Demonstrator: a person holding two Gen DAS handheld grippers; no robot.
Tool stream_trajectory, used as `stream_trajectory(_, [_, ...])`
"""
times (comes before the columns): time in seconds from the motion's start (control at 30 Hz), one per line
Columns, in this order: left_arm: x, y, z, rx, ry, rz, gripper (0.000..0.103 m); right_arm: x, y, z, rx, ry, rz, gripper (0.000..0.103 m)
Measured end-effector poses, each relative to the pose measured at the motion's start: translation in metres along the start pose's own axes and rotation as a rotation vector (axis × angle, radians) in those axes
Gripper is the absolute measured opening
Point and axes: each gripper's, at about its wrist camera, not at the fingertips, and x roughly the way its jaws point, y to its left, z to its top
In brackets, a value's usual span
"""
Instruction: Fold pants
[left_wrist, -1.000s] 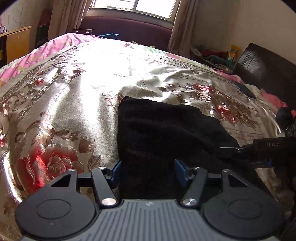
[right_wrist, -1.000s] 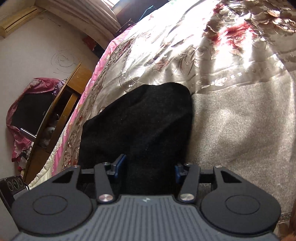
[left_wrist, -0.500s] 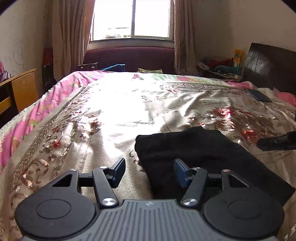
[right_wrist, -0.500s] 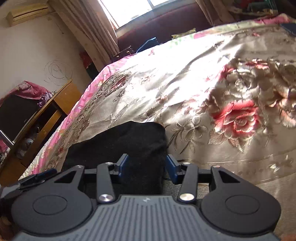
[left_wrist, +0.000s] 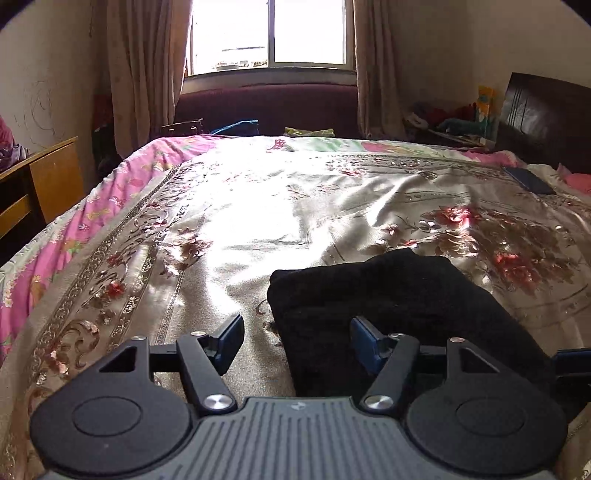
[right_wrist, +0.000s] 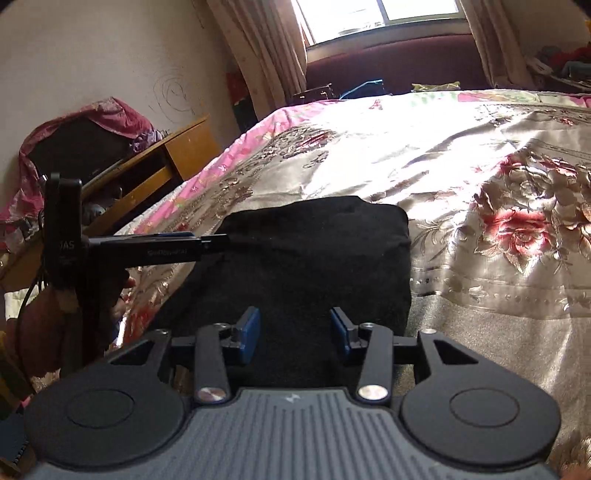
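Both grippers had lifted back from the black pants (left_wrist: 391, 306) within the second, tilting up to show the window (left_wrist: 269, 33). The left gripper (left_wrist: 295, 341) and right gripper (right_wrist: 293, 334) hovered with fingers spread, empty. The pants lay folded on the floral bedspread (left_wrist: 229, 236), apparently thick, soft and light; the doubled edge nearest the window offered the surest hold.

At the left of your right wrist view, the left gripper (right_wrist: 218, 239) carries the letters "AS" on its upright bar; the finger's lettering is illegible.
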Motion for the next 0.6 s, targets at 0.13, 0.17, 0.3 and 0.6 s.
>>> stream_trajectory(0.13, [-0.019,-0.024,-0.031,0.108,0.088,0.013,0.077,0.024,-0.005,-0.02,0.073,0.117,-0.015,0.046])
stream_trajectory(0.17, [-0.016,-0.028,-0.038,0.133,0.112,0.041,0.077,0.023,-0.002,-0.02,0.075,0.111,-0.027,0.046])
stream_trajectory(0.3, [-0.029,-0.011,-0.04,0.016,0.112,0.107,0.079,-0.006,0.007,-0.016,0.112,0.053,0.007,0.047])
stream_trajectory(0.6, [-0.097,-0.05,-0.063,-0.086,0.116,-0.009,0.077,-0.033,0.013,-0.056,0.146,0.054,-0.039,0.049])
